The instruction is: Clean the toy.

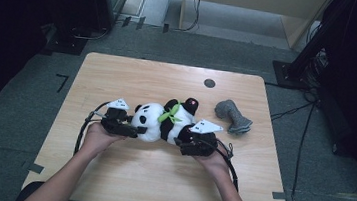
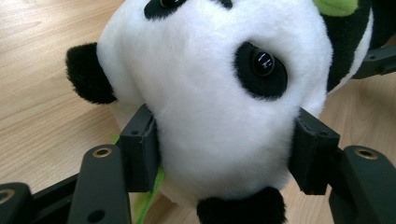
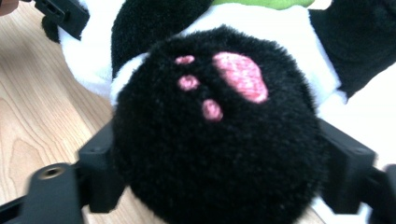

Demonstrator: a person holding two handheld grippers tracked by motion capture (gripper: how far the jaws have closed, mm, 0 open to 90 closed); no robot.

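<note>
Nearest the viewer, two bare forearms enter from the table's near edge, each hand holding a black two-jaw gripper with a grey three-cornered plate on top. The left gripper (image 1: 130,131) — seen in the high view at the left end of the toy — has its jaws set on either side of the white head (image 2: 210,88) of the black-and-white plush panda (image 1: 164,121); in the left gripper view both black pads press into the fur below the toy's glossy black eye (image 2: 262,63), so the head is gripped. A black ear (image 2: 88,72) projects beside the left-hand pad.

The right gripper (image 1: 184,144) is at the toy's other end. In the right gripper view its jaws flank a round black foot with pink embroidered paw marks (image 3: 219,135), the pads touching the fur on both sides — a grip on the foot.

The panda lies on its side across the middle of the light wooden table (image 1: 123,180), lengthwise between the two grippers, a bright green ribbon (image 1: 170,113) at its neck.

Farther back and to the right, apart from the toy, lies a crumpled grey knitted sock (image 1: 233,117). Beyond it, near the far edge, is a small dark round spot (image 1: 209,82) in the tabletop.
</note>
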